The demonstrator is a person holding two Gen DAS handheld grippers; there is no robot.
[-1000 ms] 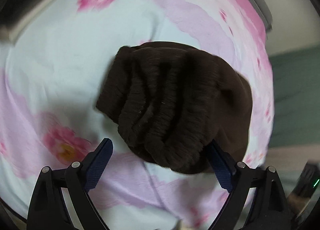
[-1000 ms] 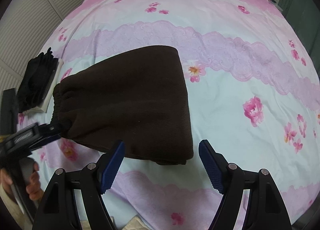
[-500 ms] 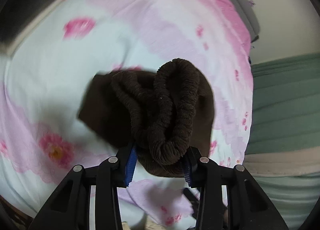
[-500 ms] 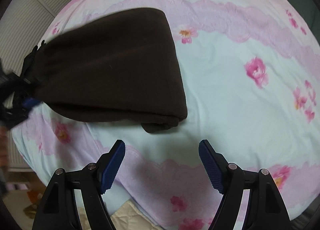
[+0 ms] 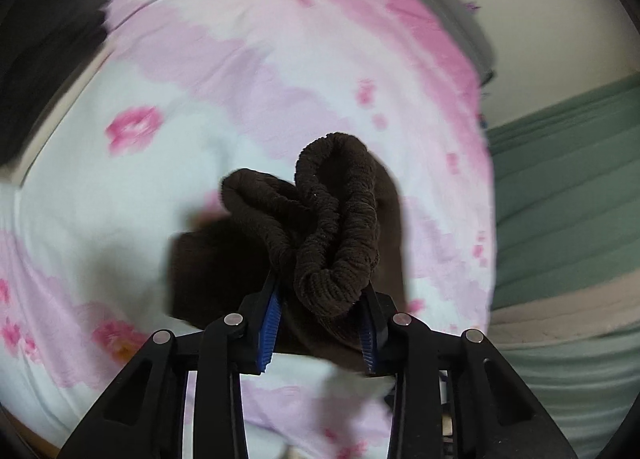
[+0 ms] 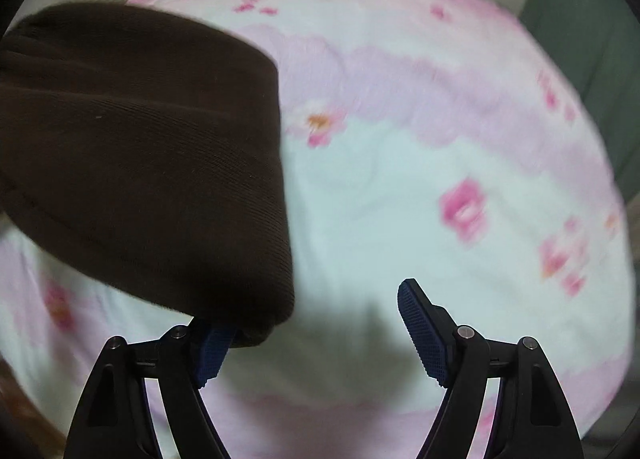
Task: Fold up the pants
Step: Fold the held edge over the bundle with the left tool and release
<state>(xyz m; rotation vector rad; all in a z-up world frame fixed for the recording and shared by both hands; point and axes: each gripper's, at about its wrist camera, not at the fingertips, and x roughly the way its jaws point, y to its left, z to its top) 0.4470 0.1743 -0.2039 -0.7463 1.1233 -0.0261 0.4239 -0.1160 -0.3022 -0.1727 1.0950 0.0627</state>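
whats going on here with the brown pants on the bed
A person with a handheld gripper in each hand is folding dark brown pants on a pink floral bedsheet. The left gripper is shut on the bunched elastic waistband. The right gripper is open beside the folded end, holding nothing.

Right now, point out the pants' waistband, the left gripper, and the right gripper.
elastic waistband (image 5: pixel 336 227), left wrist view, on the bunched ribbed loop.
left gripper (image 5: pixel 320 325), left wrist view, midway between its blue fingertips, on the clamped cloth.
right gripper (image 6: pixel 316 333), right wrist view, in the gap between its fingertips.
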